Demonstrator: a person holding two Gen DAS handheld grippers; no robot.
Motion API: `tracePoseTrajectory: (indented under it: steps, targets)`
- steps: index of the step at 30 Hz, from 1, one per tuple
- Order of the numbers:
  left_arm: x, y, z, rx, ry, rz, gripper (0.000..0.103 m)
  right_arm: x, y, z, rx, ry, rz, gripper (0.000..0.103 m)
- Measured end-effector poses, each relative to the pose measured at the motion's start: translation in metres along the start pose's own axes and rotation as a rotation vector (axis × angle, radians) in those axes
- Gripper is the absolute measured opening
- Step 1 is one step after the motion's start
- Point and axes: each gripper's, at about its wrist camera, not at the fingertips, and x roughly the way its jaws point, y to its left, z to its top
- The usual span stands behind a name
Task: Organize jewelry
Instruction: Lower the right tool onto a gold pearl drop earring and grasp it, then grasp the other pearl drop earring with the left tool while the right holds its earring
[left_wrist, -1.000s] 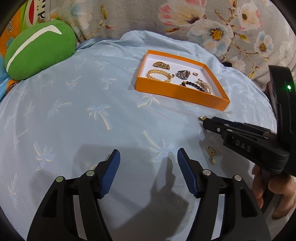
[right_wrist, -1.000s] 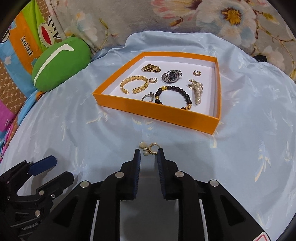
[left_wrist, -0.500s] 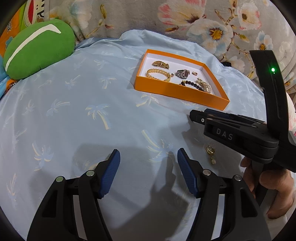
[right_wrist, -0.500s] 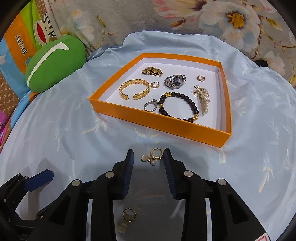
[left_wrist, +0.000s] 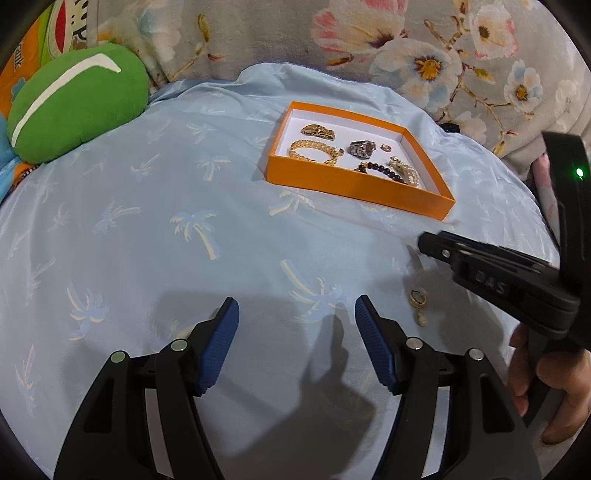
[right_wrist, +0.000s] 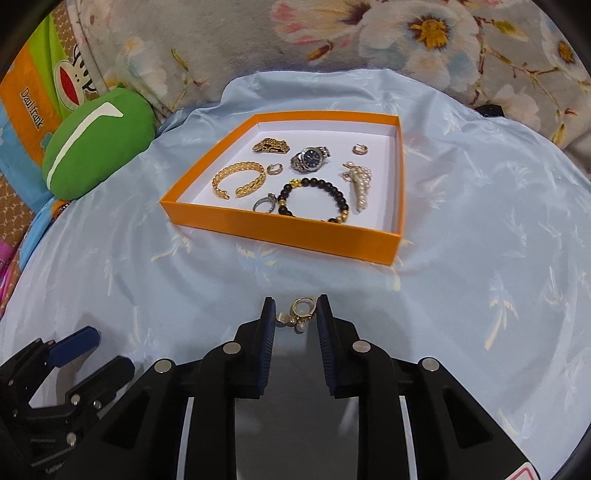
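Note:
An orange box (right_wrist: 280, 232) with a white floor holds a gold bangle (right_wrist: 239, 180), a watch (right_wrist: 309, 158), a black bead bracelet (right_wrist: 314, 199), a pearl piece (right_wrist: 360, 184), rings and small earrings. It also shows in the left wrist view (left_wrist: 354, 188). My right gripper (right_wrist: 295, 314) is partly open, its jaws on either side of a gold pearl earring (right_wrist: 301, 312) on the blue cloth in front of the box. A second gold earring (left_wrist: 418, 301) lies beneath the right gripper (left_wrist: 424, 245). My left gripper (left_wrist: 297, 328) is open and empty above the cloth.
A green cushion (left_wrist: 70, 110) lies at the far left, beside a printed monkey pillow (right_wrist: 44, 92). Floral fabric (right_wrist: 369, 33) rises behind the box. The light blue palm-print cloth (left_wrist: 166, 221) covers the surface. A hand (left_wrist: 546, 398) holds the right gripper.
The right gripper opened from nearly shut, then narrowed around the pearl earring. The box looks nearer in its view. The left gripper stayed put.

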Motion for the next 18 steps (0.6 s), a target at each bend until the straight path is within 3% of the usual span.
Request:
tracePoseTrajectory:
  steps: [4,8,13,18]
  targets:
    - [0.000,-0.027,-0.003,0.022,0.033,-0.076,0.063,-0.020,-0.026,-0.017,0.055,-0.004,-0.007,0.021]
    - [0.009,-0.069,-0.005,0.124,0.035,-0.019,0.062,-0.036,-0.046,-0.029,0.096,-0.018,-0.013,0.021]
    - [0.022,-0.088,-0.002,0.141,0.044,0.018,0.047,-0.046,-0.059,-0.038,0.116,-0.031,-0.019,0.021]
    - [0.025,-0.091,0.001,0.143,0.041,0.014,0.018,-0.047,-0.060,-0.040,0.123,-0.037,-0.004,0.021]
